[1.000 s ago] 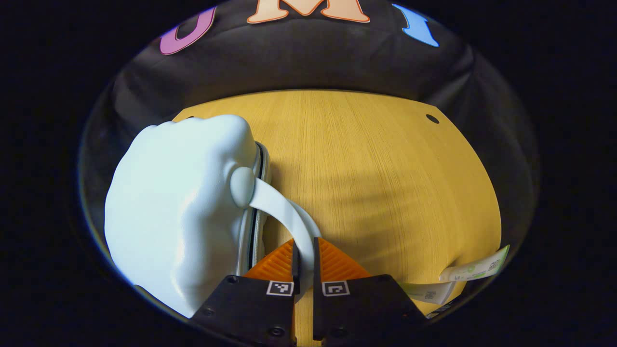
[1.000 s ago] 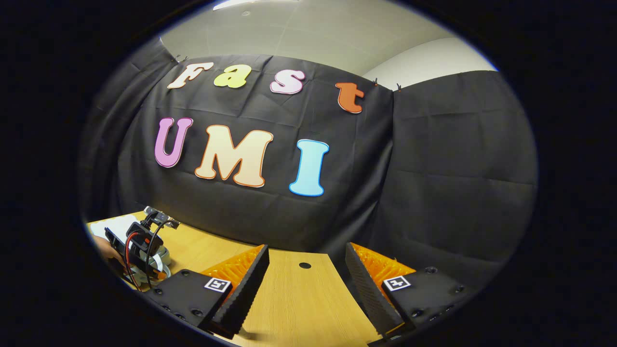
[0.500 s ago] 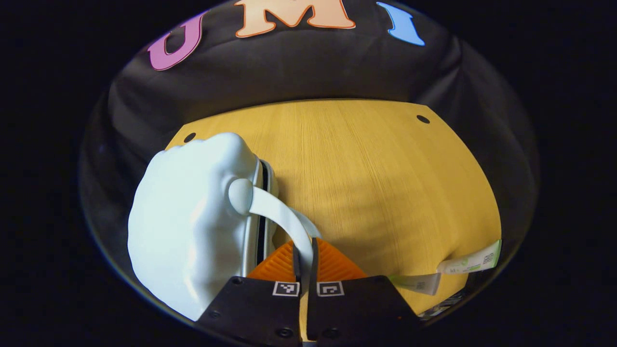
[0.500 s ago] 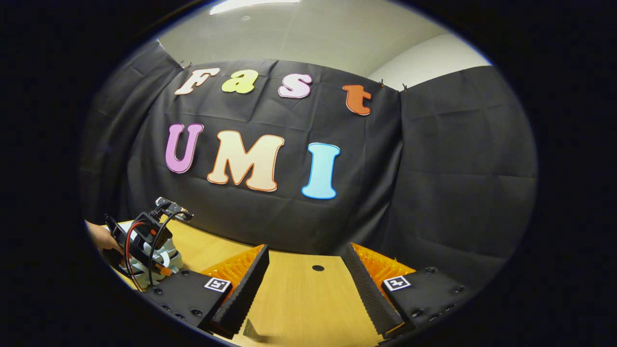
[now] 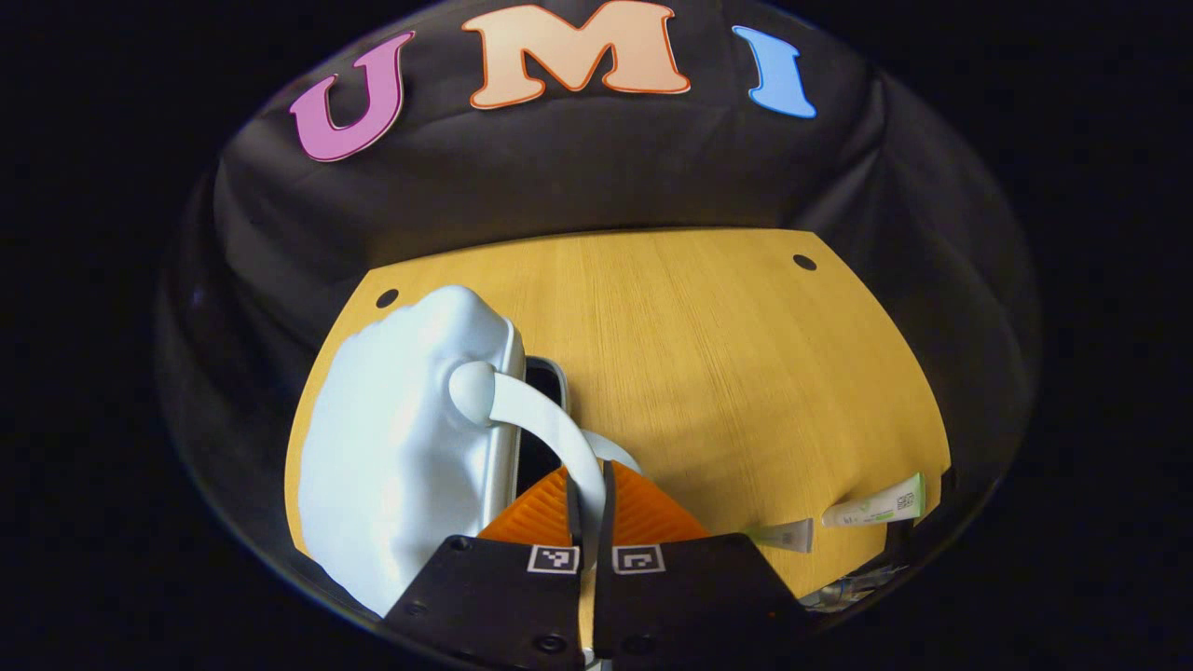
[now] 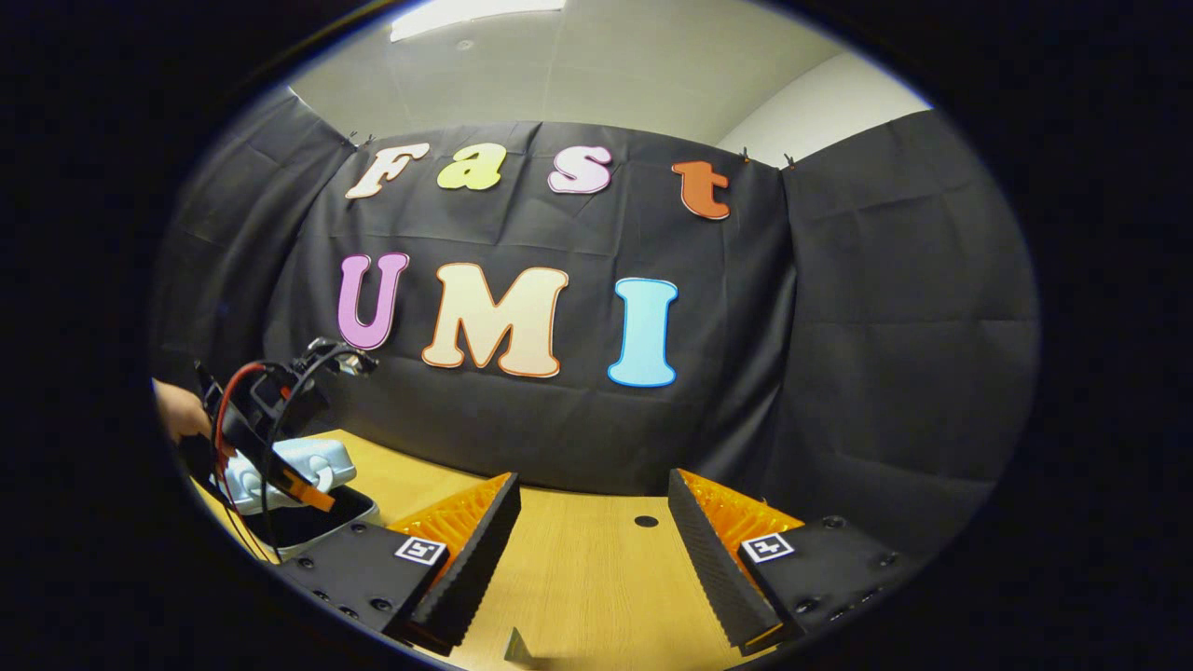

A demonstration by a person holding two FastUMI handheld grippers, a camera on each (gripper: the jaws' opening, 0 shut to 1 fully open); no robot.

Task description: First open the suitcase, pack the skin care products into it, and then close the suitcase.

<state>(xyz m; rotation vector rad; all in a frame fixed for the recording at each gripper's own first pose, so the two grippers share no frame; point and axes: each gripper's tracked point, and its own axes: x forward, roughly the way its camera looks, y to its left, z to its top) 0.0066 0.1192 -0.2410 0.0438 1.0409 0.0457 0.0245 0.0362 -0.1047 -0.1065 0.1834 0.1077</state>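
Pinching the handle (image 5: 545,424) tight with left gripper (image 5: 589,503); lift suitcase (image 5: 401,447) lid slowly. Right gripper (image 6: 592,550) wide, holding nothing.

Left side: the pale blue hard-shell suitcase (image 5: 401,447) fills this part of the yellow wooden table (image 5: 727,373), its lid lifted, with a dark gap along the lid edge.
Handle: the left gripper (image 5: 589,494) is clamped on the pale blue curved suitcase handle (image 5: 541,429), blocking the way in front of the gap.
Centre and far side: bare wood up to the black cloth wall (image 5: 578,177).
Right near edge: two small white tubes (image 5: 874,509) lie there.
Right gripper (image 6: 589,550): fingers wide apart, bare table between them.
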